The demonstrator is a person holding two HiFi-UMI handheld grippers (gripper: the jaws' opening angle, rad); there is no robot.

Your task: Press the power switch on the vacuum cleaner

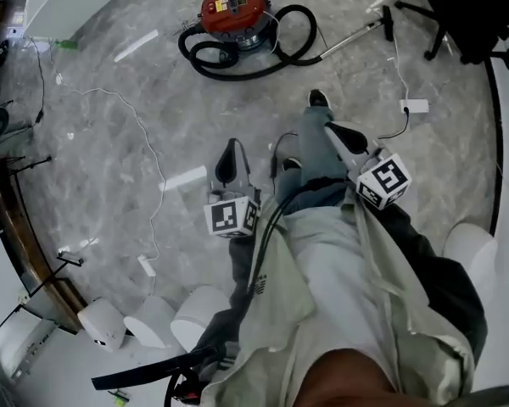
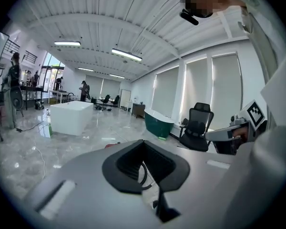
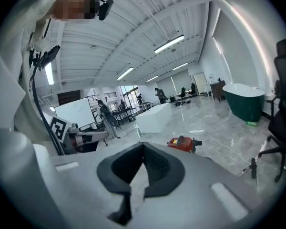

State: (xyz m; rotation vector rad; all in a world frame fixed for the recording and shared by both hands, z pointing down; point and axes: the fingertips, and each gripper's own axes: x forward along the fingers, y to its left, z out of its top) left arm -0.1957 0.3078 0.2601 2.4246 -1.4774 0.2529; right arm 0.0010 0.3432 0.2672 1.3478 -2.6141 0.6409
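The red vacuum cleaner [image 1: 235, 11] stands on the grey marble floor at the far top, its black hose [image 1: 237, 58] coiled around it and its wand [image 1: 356, 36] lying to the right. It also shows in the right gripper view as the red vacuum cleaner [image 3: 182, 143], some way off. Its switch is too small to make out. My left gripper [image 1: 231, 147] is held near my legs, shut and empty. My right gripper [image 1: 332, 130] is beside it, also shut on nothing. Both are far from the vacuum. In their own views the left gripper [image 2: 143, 142] and right gripper [image 3: 143, 146] have jaws that meet.
A white power adapter [image 1: 414, 106] with its cable lies right of my feet. A black office chair [image 1: 467, 11] is at the top right. White stools [image 1: 153, 320] and tripods stand at the lower left. A white tub [image 2: 71, 117] and a green tub [image 3: 245, 101] stand further off.
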